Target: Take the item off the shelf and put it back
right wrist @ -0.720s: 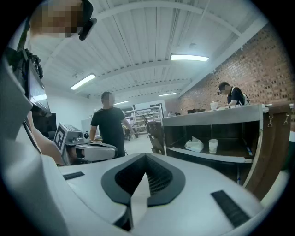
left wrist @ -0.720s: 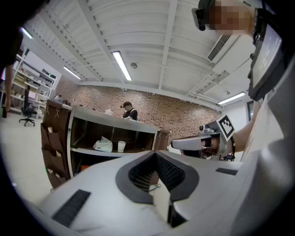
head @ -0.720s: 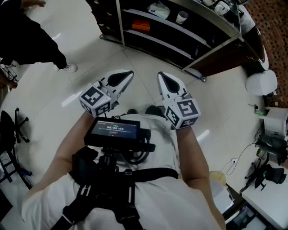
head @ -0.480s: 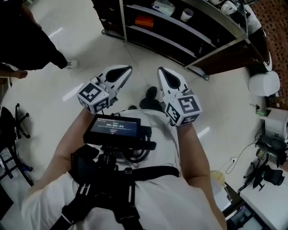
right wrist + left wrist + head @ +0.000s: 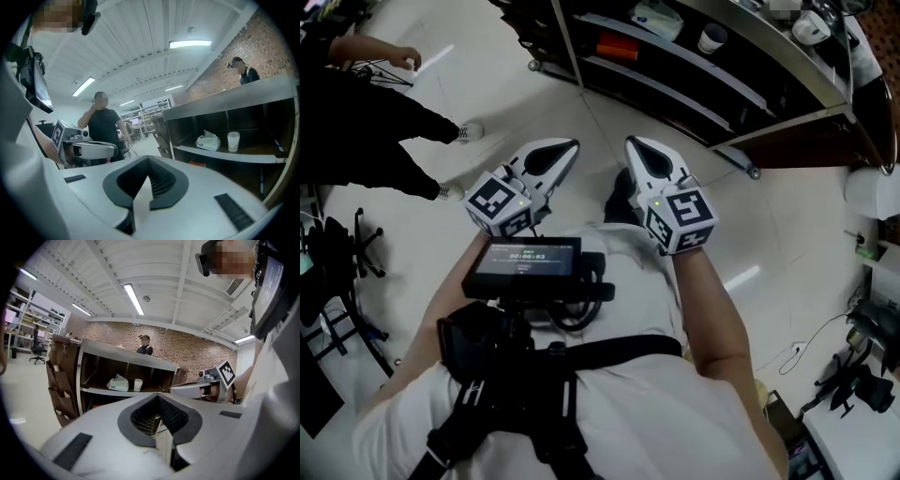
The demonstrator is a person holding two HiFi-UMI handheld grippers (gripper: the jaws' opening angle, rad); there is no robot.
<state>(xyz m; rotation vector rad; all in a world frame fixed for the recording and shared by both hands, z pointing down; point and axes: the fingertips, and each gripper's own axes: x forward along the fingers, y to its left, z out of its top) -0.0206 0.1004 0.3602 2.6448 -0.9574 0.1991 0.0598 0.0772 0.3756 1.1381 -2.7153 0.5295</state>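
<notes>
Both grippers are held up in front of the chest and pointed at the shelf (image 5: 220, 154), most likely so it can be walked up to first; the left gripper (image 5: 553, 157) is seen with its jaws pressed together and nothing between them; the right gripper (image 5: 645, 159) is closed and empty too. The thing to be taken is kept on the shelf, well away from both grippers; a white bag (image 5: 207, 140) and a cup (image 5: 233, 140) are set side by side on one board; an orange thing (image 5: 617, 47) is laid on the board below; which one is meant cannot be told.
</notes>
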